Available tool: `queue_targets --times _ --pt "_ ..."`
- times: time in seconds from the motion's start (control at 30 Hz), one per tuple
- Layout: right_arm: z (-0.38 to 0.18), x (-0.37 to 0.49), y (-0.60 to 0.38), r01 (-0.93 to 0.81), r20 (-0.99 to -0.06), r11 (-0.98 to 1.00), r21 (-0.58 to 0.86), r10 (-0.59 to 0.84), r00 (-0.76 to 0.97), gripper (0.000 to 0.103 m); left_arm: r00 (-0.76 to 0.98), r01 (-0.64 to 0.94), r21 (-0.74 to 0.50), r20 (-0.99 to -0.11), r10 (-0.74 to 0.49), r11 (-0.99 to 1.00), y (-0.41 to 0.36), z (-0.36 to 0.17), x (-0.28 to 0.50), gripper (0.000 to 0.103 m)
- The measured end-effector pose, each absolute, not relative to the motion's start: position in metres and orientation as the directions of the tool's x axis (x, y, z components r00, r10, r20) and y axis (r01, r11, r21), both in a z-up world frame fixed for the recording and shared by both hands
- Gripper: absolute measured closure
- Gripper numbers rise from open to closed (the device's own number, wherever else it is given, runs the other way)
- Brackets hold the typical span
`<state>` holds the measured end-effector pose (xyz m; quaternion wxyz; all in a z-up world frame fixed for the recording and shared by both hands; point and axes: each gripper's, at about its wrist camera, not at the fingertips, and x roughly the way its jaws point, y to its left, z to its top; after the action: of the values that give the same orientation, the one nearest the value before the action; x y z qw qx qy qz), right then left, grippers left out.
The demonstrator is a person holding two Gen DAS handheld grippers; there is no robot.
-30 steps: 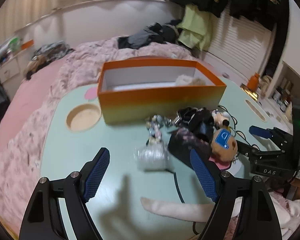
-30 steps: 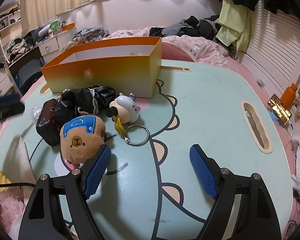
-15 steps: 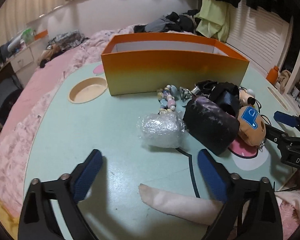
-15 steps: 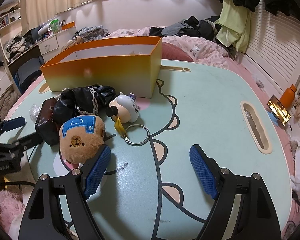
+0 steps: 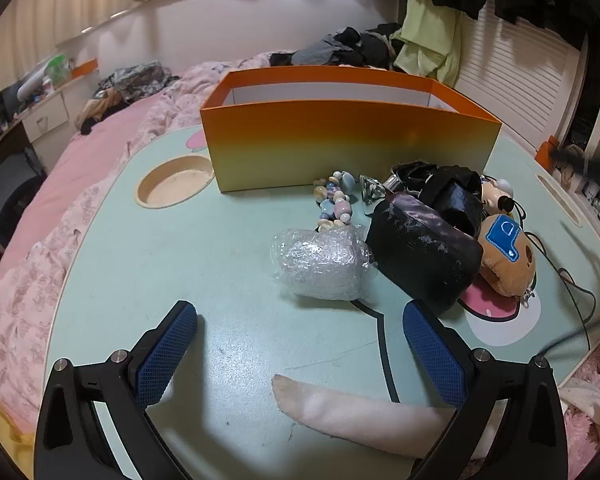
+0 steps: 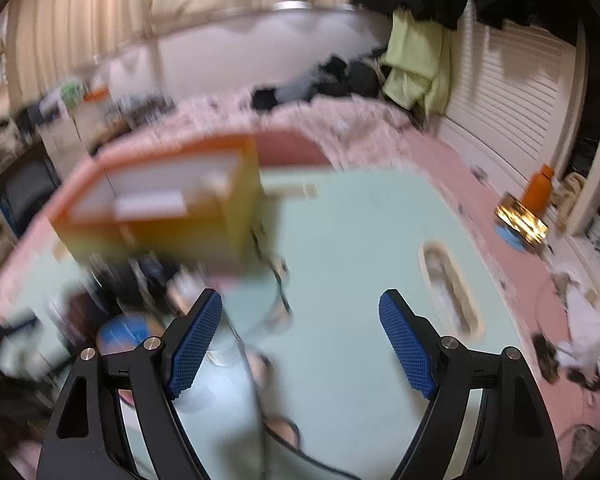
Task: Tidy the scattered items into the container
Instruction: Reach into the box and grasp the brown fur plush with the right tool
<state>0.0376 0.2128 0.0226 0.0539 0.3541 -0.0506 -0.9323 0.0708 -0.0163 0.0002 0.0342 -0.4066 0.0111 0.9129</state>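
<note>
We hold our left tongs (image 5: 300, 354) open and empty just short of the crinkled clear-plastic bundle (image 5: 322, 263) lying near the orange cardboard box (image 5: 348, 142) on the mint worktop (image 5: 172, 252), so next we judge closing on it, while our right tongs (image 6: 300, 344) gape empty.

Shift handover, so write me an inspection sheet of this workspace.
Surface: mint cartoon-print table with a round recess.
Job's things: orange box upright, open-topped; bubble-wrap bundle, bead string, dark pouch, bear plush lie outside it.
Clutter: pale sock at the near edge.
Grippers: left gripper open, empty; right gripper open, empty, view blurred.
Cables: black cable beside the plush.
Surroundings: pink bed, hanging clothes.
</note>
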Motion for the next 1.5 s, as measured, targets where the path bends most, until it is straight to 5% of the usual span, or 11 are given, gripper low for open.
queue_targets --times 0.2,0.33,0.67,0.77,0.97,1.23,1.5 --pt "0.069 -0.016 0.166 0.251 -0.670 -0.956 0.155 -0.288 -0.684 0.025 -0.667 -0.072 -0.008 -0.743 0.054 -0.997 -0.015 0.000 0.071 0.000" --pt "0.061 -0.069 0.135 0.259 -0.796 -0.962 0.087 -0.224 -0.563 0.053 -0.667 -0.072 -0.010 -0.743 0.055 -0.997 -0.015 0.000 0.071 0.000" --pt "0.020 -0.117 0.125 0.204 -0.917 -0.979 0.028 -0.106 -0.384 0.055 -0.667 -0.073 -0.009 -0.743 0.056 -0.997 -0.015 0.001 0.071 0.000" --pt "0.008 -0.120 0.120 0.232 -0.928 -0.973 0.002 -0.088 -0.361 0.070 -0.668 -0.075 -0.007 -0.742 0.055 -0.997 -0.014 0.001 0.070 0.000" --pt "0.010 -0.112 0.116 0.257 -0.907 -0.966 0.033 -0.137 -0.398 0.083 -0.669 -0.074 -0.009 -0.741 0.057 -0.997 -0.011 0.001 0.070 0.000" --pt "0.055 -0.072 0.144 0.272 -0.734 -0.935 0.227 -0.348 -0.584 0.084 -0.669 -0.076 -0.011 -0.741 0.059 -0.997 -0.012 0.001 0.070 0.000" --pt "0.063 -0.006 0.191 0.263 -0.647 -0.917 0.300 -0.399 -0.650 0.084 -0.670 -0.099 -0.021 -0.738 0.083 -0.995 -0.004 0.001 0.072 0.000"
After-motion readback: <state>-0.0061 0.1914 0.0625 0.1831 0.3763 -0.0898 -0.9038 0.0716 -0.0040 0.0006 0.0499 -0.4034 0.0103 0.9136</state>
